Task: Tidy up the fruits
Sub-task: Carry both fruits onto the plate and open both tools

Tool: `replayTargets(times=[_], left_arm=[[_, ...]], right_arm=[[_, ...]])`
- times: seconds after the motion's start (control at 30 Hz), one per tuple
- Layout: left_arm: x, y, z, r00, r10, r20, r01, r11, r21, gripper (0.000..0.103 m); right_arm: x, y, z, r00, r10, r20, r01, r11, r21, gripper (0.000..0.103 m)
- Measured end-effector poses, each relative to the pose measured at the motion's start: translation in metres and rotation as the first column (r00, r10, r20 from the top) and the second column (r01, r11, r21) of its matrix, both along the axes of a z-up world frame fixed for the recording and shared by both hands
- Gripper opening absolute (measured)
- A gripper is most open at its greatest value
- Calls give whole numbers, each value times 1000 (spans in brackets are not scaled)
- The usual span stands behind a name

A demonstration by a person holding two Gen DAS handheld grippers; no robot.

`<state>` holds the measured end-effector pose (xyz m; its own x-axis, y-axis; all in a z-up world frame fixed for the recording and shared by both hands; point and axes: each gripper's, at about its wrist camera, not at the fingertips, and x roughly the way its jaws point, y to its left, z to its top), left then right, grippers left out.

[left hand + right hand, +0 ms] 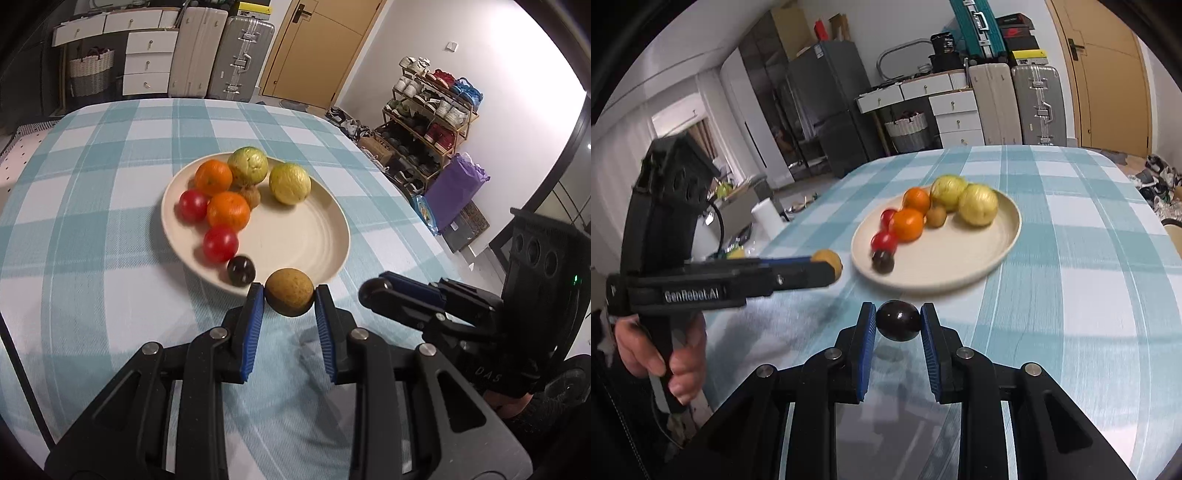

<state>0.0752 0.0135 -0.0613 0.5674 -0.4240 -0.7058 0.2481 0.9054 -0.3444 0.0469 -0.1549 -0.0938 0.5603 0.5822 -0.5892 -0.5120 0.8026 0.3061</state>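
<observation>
A cream plate [306, 236] [960, 258] on the checked tablecloth holds two oranges [228, 209], two red tomatoes [220, 243], two yellow-green guavas [290, 183], a small brown fruit [251, 195] and a dark plum [241, 270] at its near rim. My left gripper [289, 295] is shut on a brown round fruit [290, 291] [829, 260], held just in front of the plate's near edge. My right gripper [898, 320] is shut on a dark plum [898, 319], held above the cloth in front of the plate; it also shows in the left wrist view [373, 291].
The table [92, 184] carries a blue-and-white checked cloth. Beyond it stand drawers [147, 62], suitcases [240, 59] and a door [317, 51]. A shoe rack [428, 118] and a purple bag [454, 192] stand off the table's right side.
</observation>
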Motion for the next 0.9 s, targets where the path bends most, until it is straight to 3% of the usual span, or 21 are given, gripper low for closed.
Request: replayTargets(times=[0.5, 0.9], left_arm=[[70, -15, -10, 1000, -2, -15, 2, 1000, -1, 25], [99, -23, -20, 999, -9, -35, 9, 1000, -3, 25]], right_arm=[[80, 0, 5, 999, -24, -37, 26, 998, 50, 25], [124, 9, 5, 997, -21, -71, 26, 997, 69, 25]])
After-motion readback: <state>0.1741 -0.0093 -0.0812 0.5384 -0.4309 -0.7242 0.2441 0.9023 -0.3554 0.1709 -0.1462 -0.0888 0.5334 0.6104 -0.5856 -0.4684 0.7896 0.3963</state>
